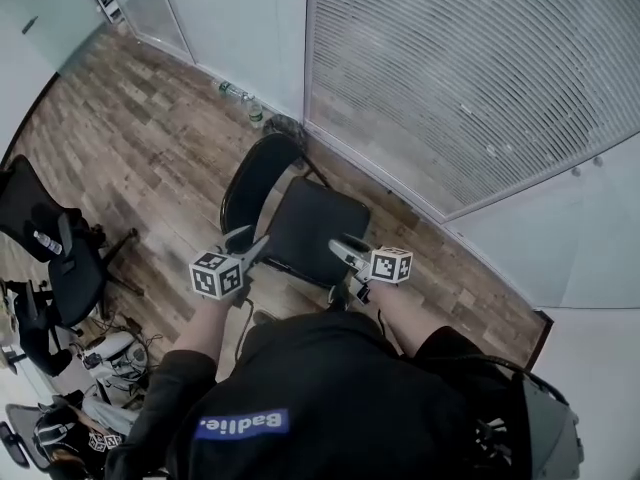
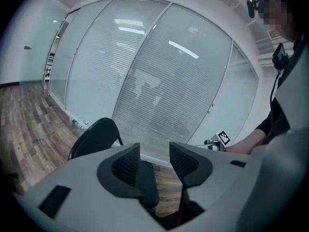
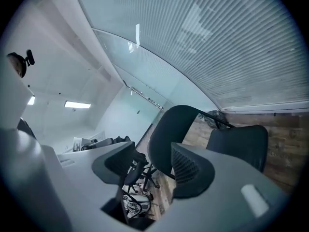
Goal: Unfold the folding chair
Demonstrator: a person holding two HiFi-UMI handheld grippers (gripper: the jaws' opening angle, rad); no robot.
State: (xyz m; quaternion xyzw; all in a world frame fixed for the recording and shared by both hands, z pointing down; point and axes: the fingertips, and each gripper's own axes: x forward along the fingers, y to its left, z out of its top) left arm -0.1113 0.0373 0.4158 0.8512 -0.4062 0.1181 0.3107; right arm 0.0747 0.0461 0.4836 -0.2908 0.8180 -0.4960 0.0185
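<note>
The black folding chair stands opened on the wood floor, its seat (image 1: 318,226) flat and its curved backrest (image 1: 252,176) upright on the left. My left gripper (image 1: 248,238) hovers over the seat's front left edge, and my right gripper (image 1: 342,249) over its front right corner; neither touches the chair. In the left gripper view the jaws (image 2: 154,151) stand open with nothing between them, and the backrest (image 2: 94,137) shows beyond. In the right gripper view the jaws (image 3: 153,151) are open and empty, with the backrest (image 3: 176,127) and seat (image 3: 239,144) behind them.
A glass wall with blinds (image 1: 470,78) runs just behind the chair. Bottles (image 1: 240,93) lie at the wall's foot. Black office chairs (image 1: 55,253) and a tangle of gear and cables (image 1: 115,358) crowd the left side.
</note>
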